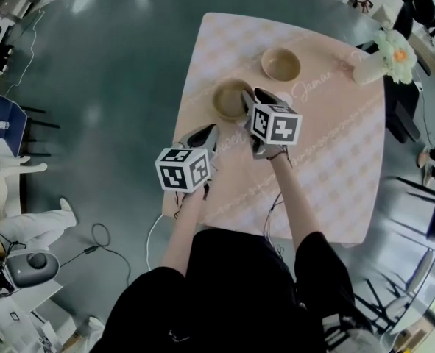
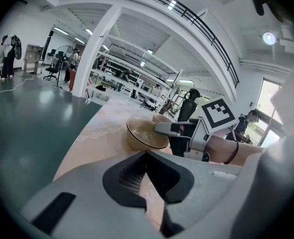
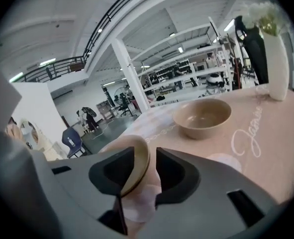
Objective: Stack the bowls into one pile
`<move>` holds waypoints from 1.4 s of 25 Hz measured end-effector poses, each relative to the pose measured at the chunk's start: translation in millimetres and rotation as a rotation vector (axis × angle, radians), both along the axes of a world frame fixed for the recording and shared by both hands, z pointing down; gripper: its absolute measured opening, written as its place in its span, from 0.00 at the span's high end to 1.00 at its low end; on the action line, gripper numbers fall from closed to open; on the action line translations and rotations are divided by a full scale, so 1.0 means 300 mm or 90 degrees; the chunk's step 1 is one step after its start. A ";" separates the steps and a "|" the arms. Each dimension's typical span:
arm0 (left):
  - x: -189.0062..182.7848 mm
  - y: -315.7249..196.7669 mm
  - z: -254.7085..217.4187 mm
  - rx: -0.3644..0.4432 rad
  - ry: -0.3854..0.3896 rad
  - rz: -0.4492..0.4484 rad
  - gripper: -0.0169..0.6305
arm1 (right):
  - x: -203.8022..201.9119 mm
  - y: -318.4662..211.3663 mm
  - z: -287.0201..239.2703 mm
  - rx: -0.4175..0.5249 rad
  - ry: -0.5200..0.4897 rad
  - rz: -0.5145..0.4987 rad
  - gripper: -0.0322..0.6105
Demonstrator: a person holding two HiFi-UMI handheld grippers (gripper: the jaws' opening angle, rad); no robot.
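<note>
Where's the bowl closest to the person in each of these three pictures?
Head view: nearer bowl, upper middle of the table, at the right gripper tips.
Left gripper view: centre, a right gripper finger over its rim.
Right gripper view: bottom centre, its rim between the open jaws.
Shared landmark: the right gripper at its rim.

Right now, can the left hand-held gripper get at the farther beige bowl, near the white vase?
Probably not directly. The nearer beige bowl and the right hand-held gripper, straddling its rim, sit between the left hand-held gripper and the farther beige bowl.
</note>
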State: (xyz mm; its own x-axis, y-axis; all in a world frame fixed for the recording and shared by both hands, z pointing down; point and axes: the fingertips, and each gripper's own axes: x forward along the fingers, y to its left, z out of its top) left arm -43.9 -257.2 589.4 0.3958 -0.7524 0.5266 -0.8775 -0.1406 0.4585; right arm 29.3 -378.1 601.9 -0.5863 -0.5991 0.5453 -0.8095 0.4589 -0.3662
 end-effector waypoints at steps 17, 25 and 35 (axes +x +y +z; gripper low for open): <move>-0.007 -0.010 -0.026 0.002 0.016 0.015 0.98 | -0.005 -0.001 0.039 -0.129 -0.048 0.051 0.91; -0.012 -0.026 -0.076 0.017 0.022 0.026 0.98 | 0.029 -0.007 -0.053 -0.106 -0.103 0.094 0.91; 0.041 -0.108 -0.121 0.042 0.020 0.053 0.98 | 0.146 -0.105 -0.196 -0.032 -0.185 0.190 0.91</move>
